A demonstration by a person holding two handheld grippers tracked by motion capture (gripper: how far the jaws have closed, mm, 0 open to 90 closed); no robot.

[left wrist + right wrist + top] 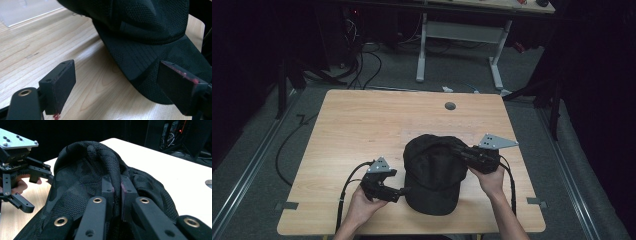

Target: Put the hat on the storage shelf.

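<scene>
1. One black cap [433,172], near the front edge of the tabletop [357,130].
2. Two tongs: right tongs [117,191] clamped on a fold of the crown; left tongs [117,87] apart, straddling the brim edge.
3. One pale wooden tabletop; dark room, grey floor [452,75].

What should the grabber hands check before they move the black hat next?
1. Right gripper pinching a fold of the cap: ok, jaws shut on the fabric.
2. Left gripper open and ready: ok, jaws wide apart.
3. Brim between the left jaws: not ok, it lies just ahead, at the right jaw's side.
4. Cap resting on the table: ok.
5. How firm the pinch is: cannot tell.
</scene>
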